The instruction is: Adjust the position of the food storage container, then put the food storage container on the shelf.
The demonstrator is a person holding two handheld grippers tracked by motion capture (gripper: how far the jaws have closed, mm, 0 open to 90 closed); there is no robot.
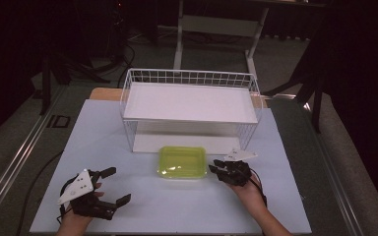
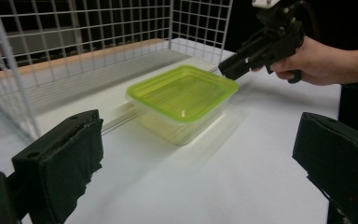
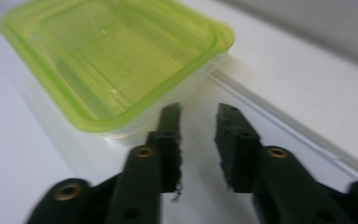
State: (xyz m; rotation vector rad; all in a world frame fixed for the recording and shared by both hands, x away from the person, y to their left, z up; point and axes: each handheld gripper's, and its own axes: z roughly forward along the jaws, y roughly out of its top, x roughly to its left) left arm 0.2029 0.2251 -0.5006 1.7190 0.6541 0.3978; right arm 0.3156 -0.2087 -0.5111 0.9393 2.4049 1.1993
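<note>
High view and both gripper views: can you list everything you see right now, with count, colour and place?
Container: one, clear with a yellow-green lid, lid on, on the table just in front of the rack.
Wire rack: one, white, two white shelves, at the far middle of the table.
Table: one, pale top.
Desk frame: one, white legs, on the floor beyond the table.
Left gripper: one, black with a grey plate on top, near left of the table, fingers wide apart, holding nothing.
Right gripper: one, black, beside the container's right edge, fingers slightly apart, nothing between them.
Hands: two, entering from the near edge.
</note>
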